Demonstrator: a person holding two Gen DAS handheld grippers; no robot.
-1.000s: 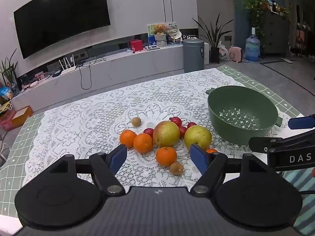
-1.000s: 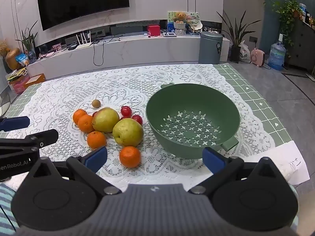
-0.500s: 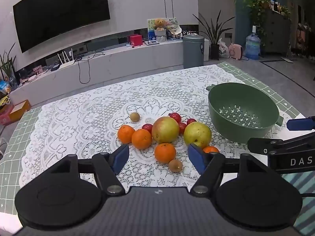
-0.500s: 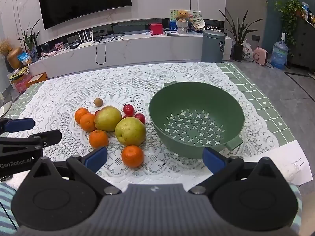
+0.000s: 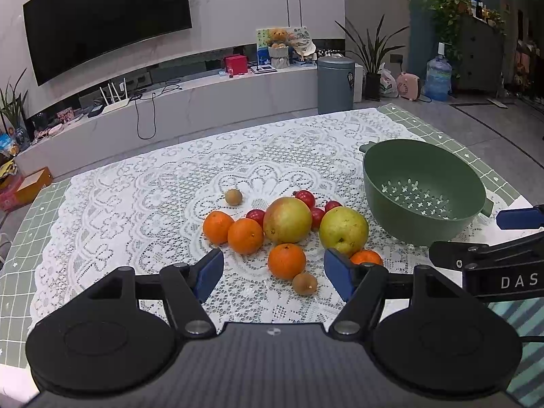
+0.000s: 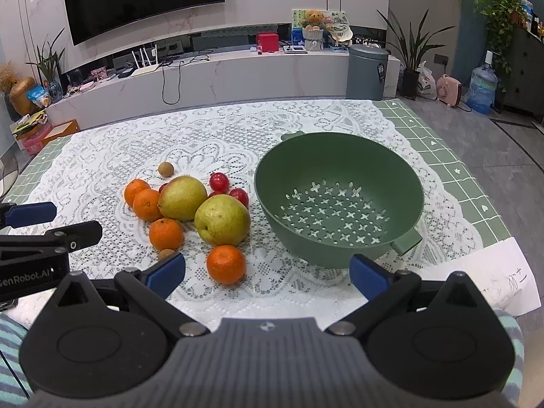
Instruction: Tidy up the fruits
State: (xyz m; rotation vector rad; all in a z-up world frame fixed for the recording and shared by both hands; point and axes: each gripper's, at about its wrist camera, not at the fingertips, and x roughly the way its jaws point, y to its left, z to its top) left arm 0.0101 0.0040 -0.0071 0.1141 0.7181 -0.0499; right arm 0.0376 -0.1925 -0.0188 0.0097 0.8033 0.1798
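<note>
Blue-padded left tongs [image 5: 273, 269] gape wide, holding nothing.

At three o'clock my right gripper [image 5: 503, 272] reads "DAS"; at nine o'clock my left gripper [image 6: 30, 272] reads "enRobot.AI".

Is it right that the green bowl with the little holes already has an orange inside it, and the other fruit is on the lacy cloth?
Not quite. The green bowl is empty, as the right wrist view shows: only its cross-shaped holes show inside. All the oranges lie with the other fruit on the lacy cloth.
</note>
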